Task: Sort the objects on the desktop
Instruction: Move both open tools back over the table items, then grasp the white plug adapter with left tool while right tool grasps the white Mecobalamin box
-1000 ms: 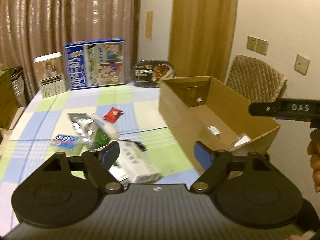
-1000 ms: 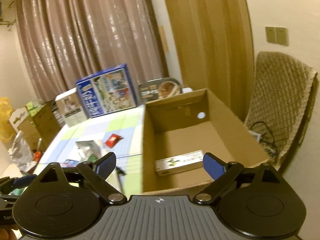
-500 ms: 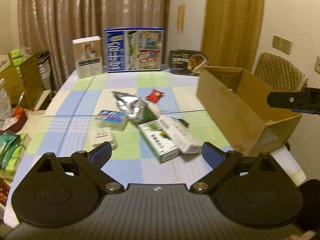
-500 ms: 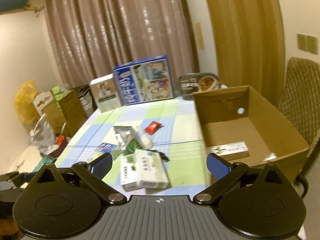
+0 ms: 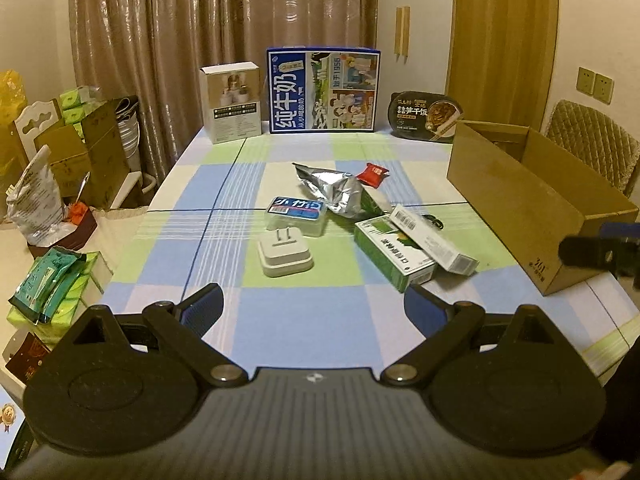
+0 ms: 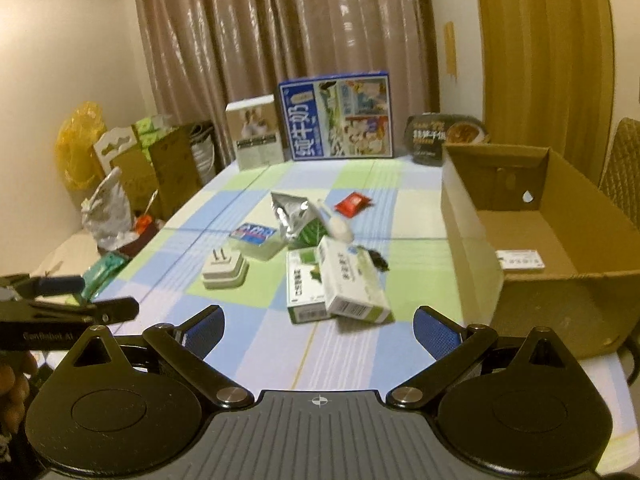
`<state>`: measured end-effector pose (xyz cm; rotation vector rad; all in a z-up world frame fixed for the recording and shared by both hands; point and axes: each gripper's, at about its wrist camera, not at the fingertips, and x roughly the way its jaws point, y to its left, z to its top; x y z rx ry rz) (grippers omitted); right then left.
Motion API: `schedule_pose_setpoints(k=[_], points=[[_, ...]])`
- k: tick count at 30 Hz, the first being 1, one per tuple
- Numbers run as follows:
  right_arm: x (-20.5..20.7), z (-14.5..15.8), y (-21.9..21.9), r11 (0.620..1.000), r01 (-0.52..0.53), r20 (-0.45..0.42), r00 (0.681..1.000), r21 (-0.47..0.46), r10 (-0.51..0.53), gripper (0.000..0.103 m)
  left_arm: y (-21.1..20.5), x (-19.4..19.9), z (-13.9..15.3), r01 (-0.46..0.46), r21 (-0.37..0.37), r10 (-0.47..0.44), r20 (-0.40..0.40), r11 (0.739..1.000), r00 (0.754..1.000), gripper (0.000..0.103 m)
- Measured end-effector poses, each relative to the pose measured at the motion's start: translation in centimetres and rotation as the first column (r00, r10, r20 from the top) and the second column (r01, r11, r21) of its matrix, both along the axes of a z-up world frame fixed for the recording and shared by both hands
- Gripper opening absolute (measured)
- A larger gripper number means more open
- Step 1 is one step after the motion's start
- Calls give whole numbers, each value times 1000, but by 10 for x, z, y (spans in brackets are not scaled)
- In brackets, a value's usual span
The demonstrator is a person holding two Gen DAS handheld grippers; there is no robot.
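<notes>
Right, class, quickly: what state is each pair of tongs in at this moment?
Left tongs: open, holding nothing, above the table.
Right tongs: open, holding nothing.

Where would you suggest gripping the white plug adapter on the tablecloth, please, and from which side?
Probably grip the white plug adapter across its flat side walls, coming from above. It lies on its back with the prongs pointing up, clear of neighbours, so closing around the squarish body below them looks firmer than pinching the thin prongs.
</notes>
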<state>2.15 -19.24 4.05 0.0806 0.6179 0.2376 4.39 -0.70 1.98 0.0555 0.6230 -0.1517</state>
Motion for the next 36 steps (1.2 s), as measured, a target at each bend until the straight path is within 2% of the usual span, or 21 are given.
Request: schedule_pose_setpoints(k=[14, 20, 24, 31, 36], points=[[32, -24, 4, 998, -19, -16, 1000, -55, 18, 98, 15, 29, -19, 25, 17, -25, -23, 1000, 999, 96], [66, -40, 2, 999, -44, -43, 998, -7, 44, 98, 13, 53, -35, 60, 61, -58, -44, 996, 997, 96], [89, -51, 1, 998, -59, -49, 997, -21, 58, 98, 10, 74, -44, 83, 80, -79, -54, 993, 995, 96], [131, -78, -7, 996, -78, -74, 994, -41, 75, 91, 4, 112, -62, 106, 85, -101, -62, 991, 993, 96], [150, -95, -17, 999, -43, -122, 992, 21, 45, 90, -3, 132, -72, 111, 57, -107, -75, 992, 991, 96]])
